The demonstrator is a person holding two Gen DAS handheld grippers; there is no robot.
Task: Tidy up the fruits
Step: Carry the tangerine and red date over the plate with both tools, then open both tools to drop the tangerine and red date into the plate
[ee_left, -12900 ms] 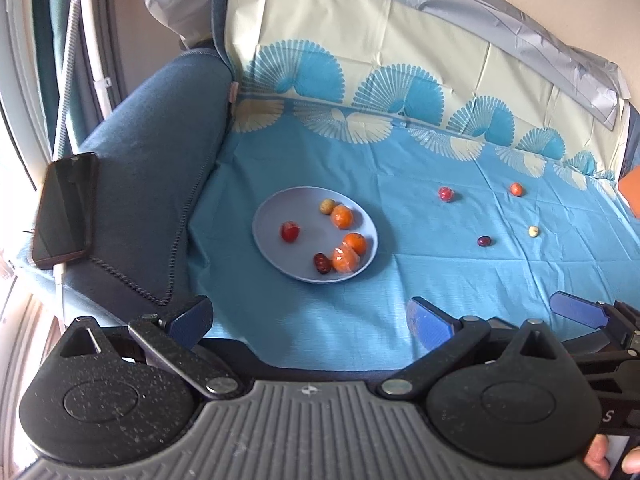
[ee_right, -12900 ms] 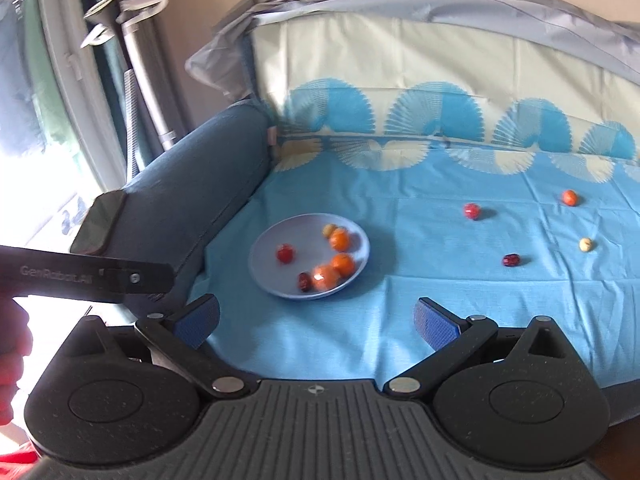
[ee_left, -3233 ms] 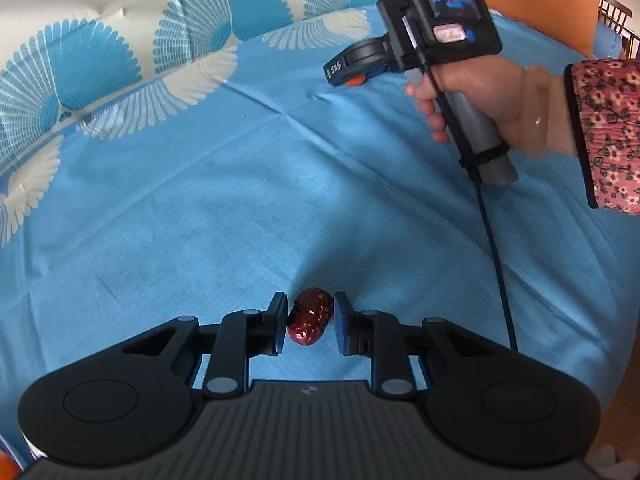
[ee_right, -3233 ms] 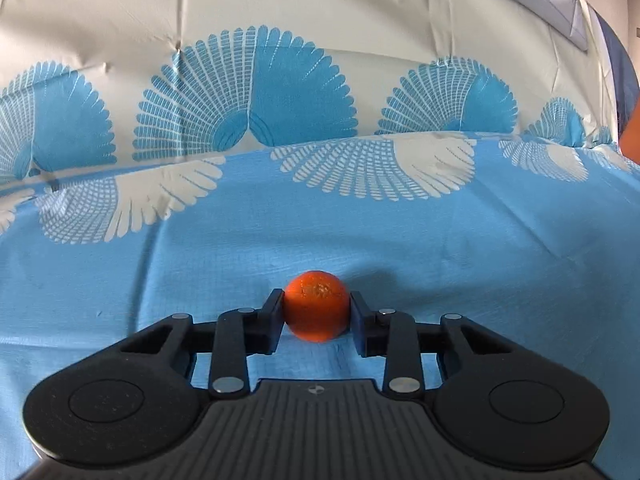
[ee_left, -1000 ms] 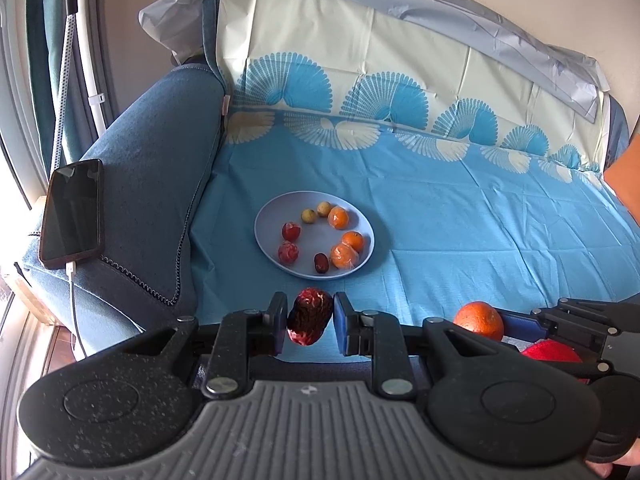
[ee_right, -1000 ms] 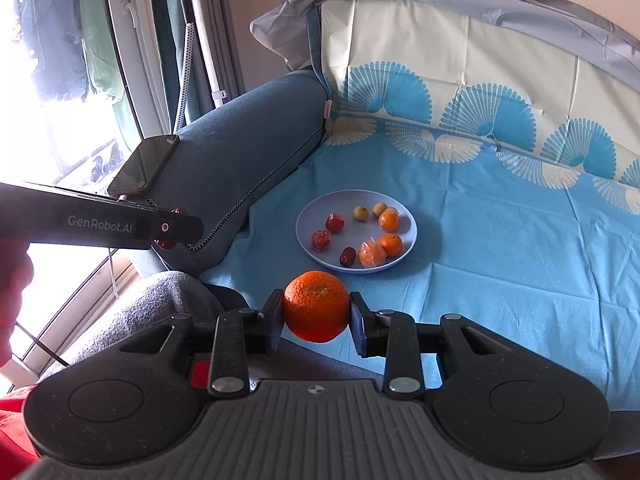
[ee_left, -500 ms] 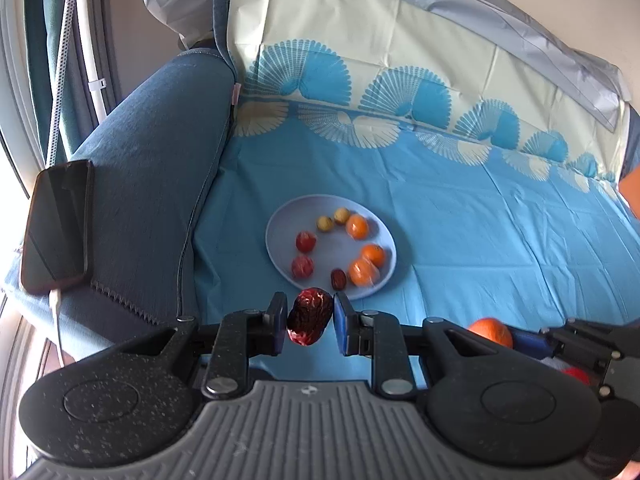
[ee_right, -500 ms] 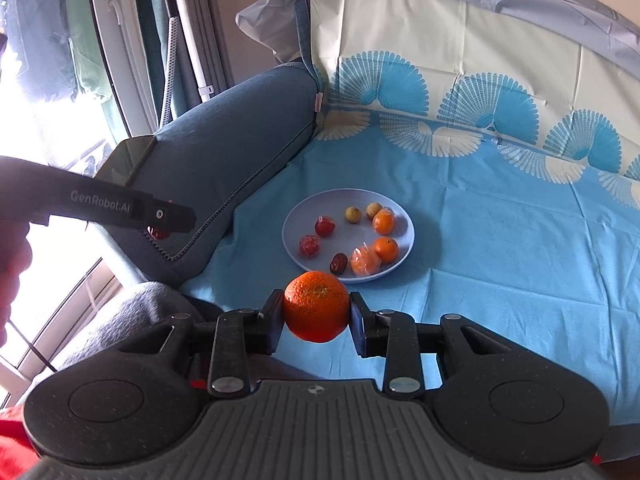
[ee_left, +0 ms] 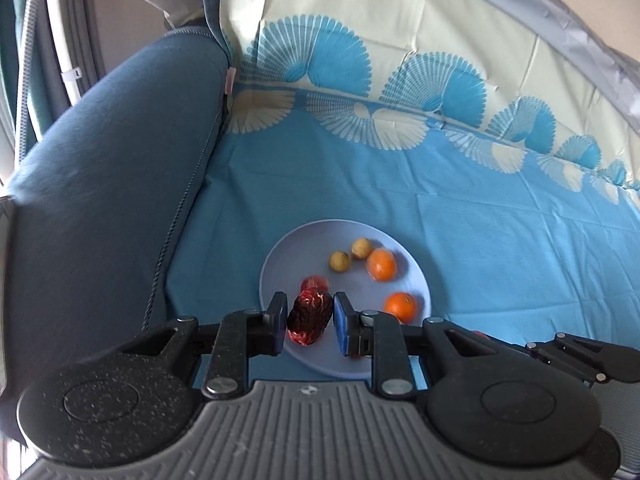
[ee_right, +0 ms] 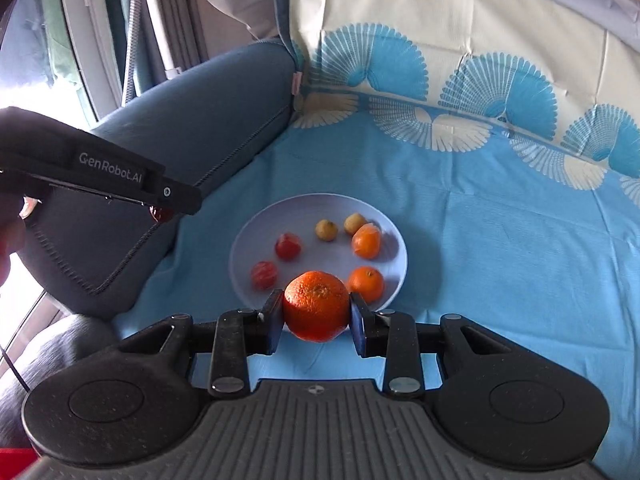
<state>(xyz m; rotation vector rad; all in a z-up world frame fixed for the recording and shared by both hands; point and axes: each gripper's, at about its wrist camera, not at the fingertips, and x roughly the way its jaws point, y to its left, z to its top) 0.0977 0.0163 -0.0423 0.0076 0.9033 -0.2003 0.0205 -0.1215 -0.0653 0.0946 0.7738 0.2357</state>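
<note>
A pale blue plate point(ee_left: 280, 264) lies on the blue sheet and holds several small fruits: oranges, yellow ones and red ones. My left gripper point(ee_left: 310, 322) is shut on a dark red date point(ee_left: 310, 320) and holds it above the plate's near left edge. In the right wrist view the plate point(ee_right: 260, 232) sits just ahead. My right gripper point(ee_right: 316, 314) is shut on an orange point(ee_right: 316, 306), above the plate's near edge. The left gripper's body point(ee_right: 100, 172) shows at the left of that view, left of the plate.
A dark blue sofa arm point(ee_left: 108, 188) rises left of the plate. The patterned sheet point(ee_left: 500, 240) spreads to the right and runs up the backrest point(ee_left: 400, 40). The right gripper's frame point(ee_left: 580, 360) shows at the lower right of the left wrist view.
Both grippers have moved forward and closer to the plate with their fruits still held. The plate looks larger and nearer in both views.
</note>
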